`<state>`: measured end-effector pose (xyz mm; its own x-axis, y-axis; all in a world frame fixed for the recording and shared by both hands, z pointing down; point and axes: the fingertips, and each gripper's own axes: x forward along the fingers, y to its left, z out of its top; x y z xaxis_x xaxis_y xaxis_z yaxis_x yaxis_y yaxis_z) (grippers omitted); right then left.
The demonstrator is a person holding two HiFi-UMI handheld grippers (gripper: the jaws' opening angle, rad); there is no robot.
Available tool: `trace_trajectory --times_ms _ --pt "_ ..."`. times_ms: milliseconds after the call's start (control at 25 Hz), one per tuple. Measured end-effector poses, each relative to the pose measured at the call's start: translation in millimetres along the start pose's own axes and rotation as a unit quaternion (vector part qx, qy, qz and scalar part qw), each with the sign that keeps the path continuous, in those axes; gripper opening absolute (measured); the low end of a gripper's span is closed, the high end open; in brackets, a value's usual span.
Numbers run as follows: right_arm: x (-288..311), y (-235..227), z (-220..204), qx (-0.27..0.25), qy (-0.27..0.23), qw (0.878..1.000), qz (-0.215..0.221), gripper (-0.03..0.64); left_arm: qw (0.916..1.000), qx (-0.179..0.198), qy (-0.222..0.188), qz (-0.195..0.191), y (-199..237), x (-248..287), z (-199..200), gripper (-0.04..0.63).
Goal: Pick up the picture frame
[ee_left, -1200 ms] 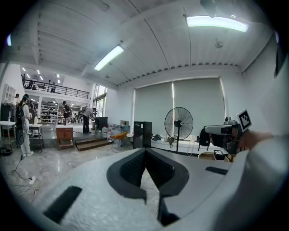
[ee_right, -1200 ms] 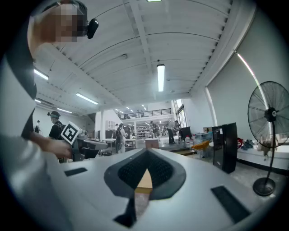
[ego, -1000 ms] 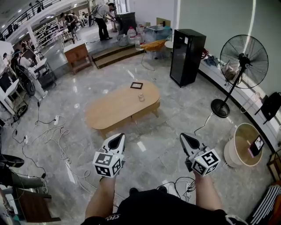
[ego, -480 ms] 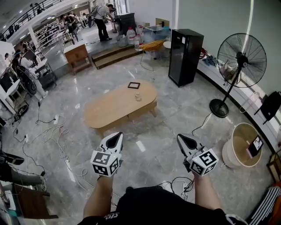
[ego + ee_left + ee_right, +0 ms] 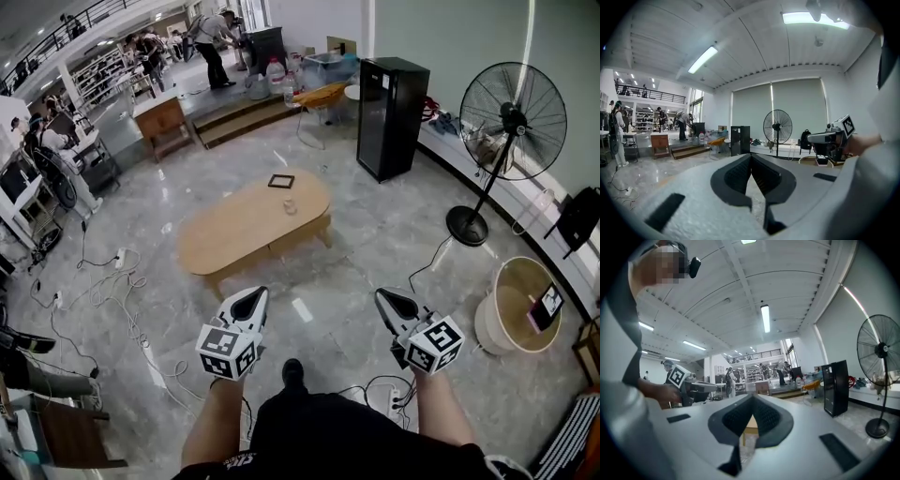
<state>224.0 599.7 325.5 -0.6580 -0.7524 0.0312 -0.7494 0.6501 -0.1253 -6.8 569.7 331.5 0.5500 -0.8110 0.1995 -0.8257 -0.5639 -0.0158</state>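
Both grippers, left (image 5: 250, 298) and right (image 5: 385, 299), hang low, fingers pressed together and empty. Frame (image 5: 280, 181) lies on the bench (image 5: 225, 234), upper centre, well apart. Next, likely: approach, spread fingers.

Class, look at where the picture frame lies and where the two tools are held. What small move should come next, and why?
Probably a step forward toward the wooden table: the picture frame lies at its far end, well beyond the left tool and right tool, both shut and empty over the floor.
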Motion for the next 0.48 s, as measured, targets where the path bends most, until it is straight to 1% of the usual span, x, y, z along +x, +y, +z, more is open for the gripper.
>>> trace_trajectory --times_ms 280,480 --pt "29.8 -25.7 -3.6 0.009 0.018 1.0 -0.013 0.005 0.9997 -0.024 -0.003 -0.003 31.8 36.8 -7.0 0.009" --pt "72.7 -51.7 -10.7 0.015 0.035 0.999 -0.029 0.005 0.9992 -0.04 -0.002 -0.01 77.7 73.5 -12.2 0.009"
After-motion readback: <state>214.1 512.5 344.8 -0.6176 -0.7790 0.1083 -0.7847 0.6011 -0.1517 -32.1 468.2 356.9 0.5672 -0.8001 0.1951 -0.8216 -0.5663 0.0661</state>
